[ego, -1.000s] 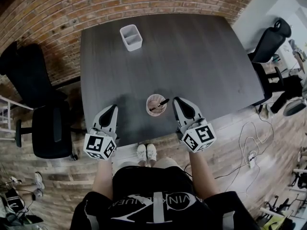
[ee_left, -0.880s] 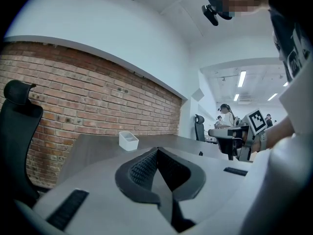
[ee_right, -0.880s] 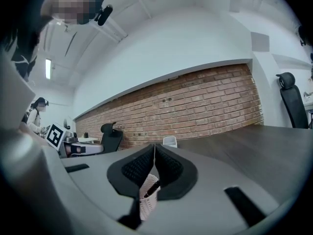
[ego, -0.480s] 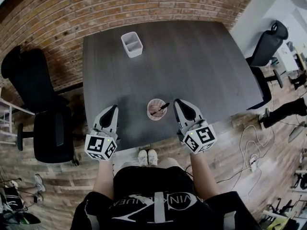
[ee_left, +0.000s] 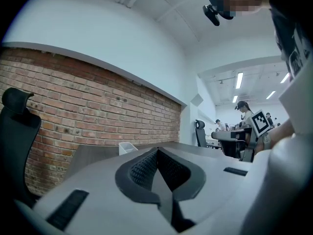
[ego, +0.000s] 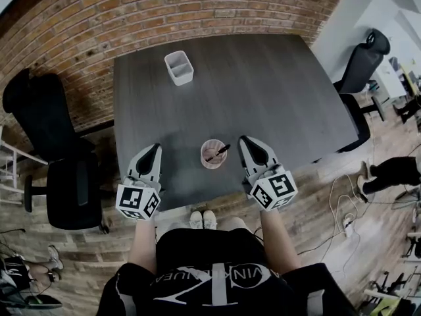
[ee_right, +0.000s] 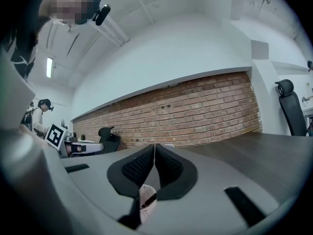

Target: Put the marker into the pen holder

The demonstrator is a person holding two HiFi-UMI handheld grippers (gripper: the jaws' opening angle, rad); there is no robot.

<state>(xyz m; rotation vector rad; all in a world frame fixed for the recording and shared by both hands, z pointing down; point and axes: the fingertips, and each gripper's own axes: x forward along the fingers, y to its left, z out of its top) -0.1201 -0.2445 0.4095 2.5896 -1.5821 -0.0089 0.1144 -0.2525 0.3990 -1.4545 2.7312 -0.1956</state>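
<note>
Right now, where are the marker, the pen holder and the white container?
marker (ego: 219, 152), head view, middle of its barrel.
pen holder (ego: 212, 166), head view, near side of its wall.
white container (ego: 183, 78), head view, front wall.

Brick-walled office, seen from above a dark table.

I see a red brick wall (ego: 164, 12) curving from nine round to twelve o'clock behind a dark grey table (ego: 263, 91). A black office chair (ego: 39, 117) stands at nine o'clock, a second chair (ego: 69, 186) at eight, and a third chair (ego: 365, 58) at two. The floor (ego: 85, 255) is worn wood planking, with pale cables (ego: 335, 196) looping at four o'clock. Strip lights (ee_left: 239, 80) glow on the ceiling of the far room.
</note>
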